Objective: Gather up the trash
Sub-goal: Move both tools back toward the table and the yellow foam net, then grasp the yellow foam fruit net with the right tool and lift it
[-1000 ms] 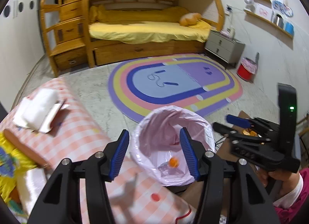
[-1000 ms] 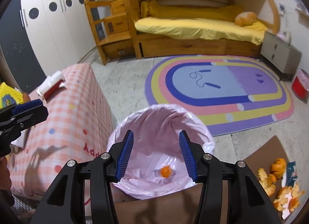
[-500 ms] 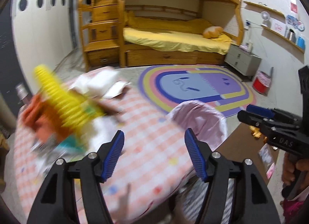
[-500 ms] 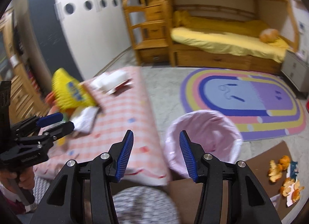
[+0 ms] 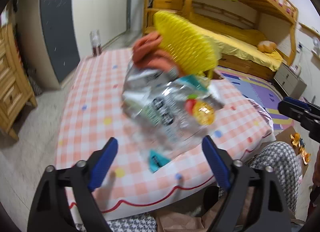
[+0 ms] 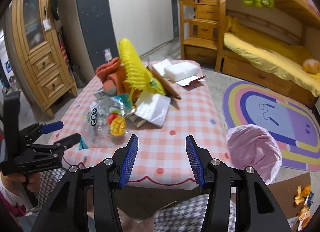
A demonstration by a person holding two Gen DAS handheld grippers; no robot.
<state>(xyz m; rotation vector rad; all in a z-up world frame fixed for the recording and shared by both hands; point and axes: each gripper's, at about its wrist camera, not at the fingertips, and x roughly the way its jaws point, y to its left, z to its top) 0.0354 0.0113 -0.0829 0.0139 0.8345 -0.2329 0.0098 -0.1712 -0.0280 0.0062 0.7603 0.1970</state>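
A crumpled silver snack wrapper (image 5: 166, 108) (image 6: 104, 116) with fruit pictures lies on the pink checked table (image 5: 90, 102) (image 6: 180, 116). My left gripper (image 5: 160, 162) (image 6: 64, 132) hovers just short of the wrapper's teal corner (image 6: 82, 144). Its jaws are opening wide and the pads press on nothing. My right gripper (image 6: 162, 160) (image 5: 296, 110) hangs over the table's near edge, half open and empty. The pink-lined trash bin (image 6: 254, 148) (image 5: 264, 112) stands on the floor at the table's right end.
Behind the wrapper are a yellow ribbed object (image 6: 136, 68), an orange cloth (image 6: 112, 76), a white bag (image 6: 154, 110), a wooden stick (image 6: 166, 86) and white blocks (image 6: 182, 70). Orange peels (image 6: 302, 192) lie on cardboard at the right. A houndstooth-clad lap (image 6: 190, 212) sits below.
Both views have swung left from the pink bin to the table and its litter. The left jaws have spread wider; the right jaws keep the same gap.
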